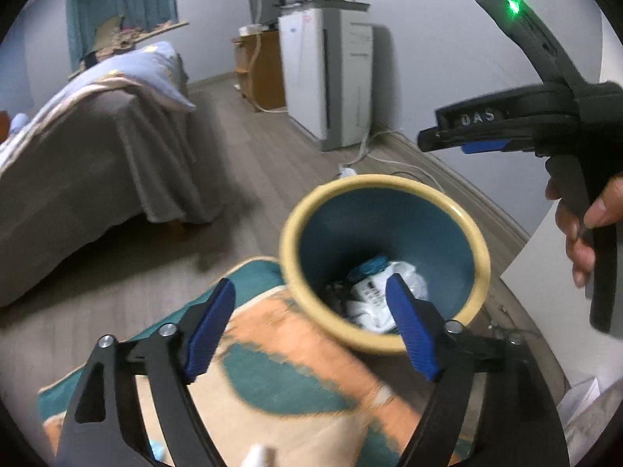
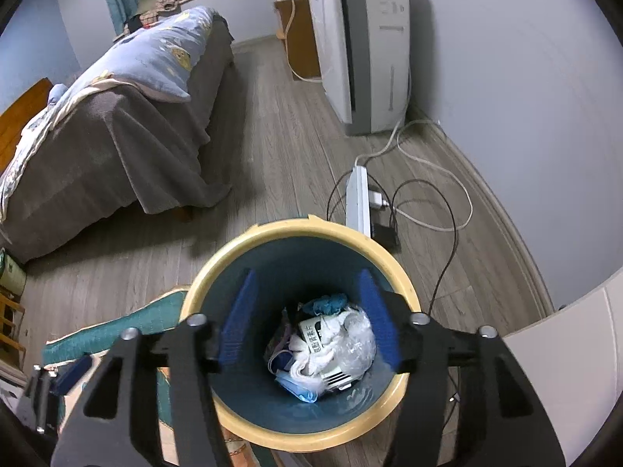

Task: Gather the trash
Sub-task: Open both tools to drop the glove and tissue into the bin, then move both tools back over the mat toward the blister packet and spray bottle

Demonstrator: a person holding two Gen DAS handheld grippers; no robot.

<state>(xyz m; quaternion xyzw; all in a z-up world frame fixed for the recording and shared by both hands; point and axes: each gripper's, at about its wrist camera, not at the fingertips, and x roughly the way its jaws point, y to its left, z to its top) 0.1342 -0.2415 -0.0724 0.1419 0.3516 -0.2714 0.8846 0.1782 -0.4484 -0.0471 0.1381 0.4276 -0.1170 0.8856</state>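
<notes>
- The right hand-held gripper [image 2: 307,317] hung straight over the mouth of the waste bin [image 2: 249,239], its blue fingers [image 2: 238,317] spread wide with nothing between them.
- Directly below that gripper, at the bottom of the bin, lay the trash [image 2: 331,344]: crumpled white paper and clear plastic, a printed white packet, a blue face mask [image 2: 300,391] on the near side and a teal scrap [image 2: 329,303] on the far side.
- The left hand-held gripper [image 1: 311,327] was also spread and empty, its right finger [image 1: 412,330] over the near rim of the bin and its left finger over the rug [image 1: 280,373].
- The rug, patterned in teal and orange, lay under the left gripper and reached the bin's left side.
- Seen from the left wrist, the right gripper's body was held up to the right of the bin by the person's hand [image 1: 584,225], a green light [image 1: 513,7] glowing on top.
- Just beyond the bin, a white power strip [image 2: 360,198] lay on the wooden floor [image 2: 280,148] among looped cables [image 2: 436,179].
- Farther ahead, against the wall, stood a white air purifier [image 2: 362,50].
- Far to the left stood a bed [image 2: 117,136] under a grey cover, with a light-blue quilt [image 2: 155,58] on top.
</notes>
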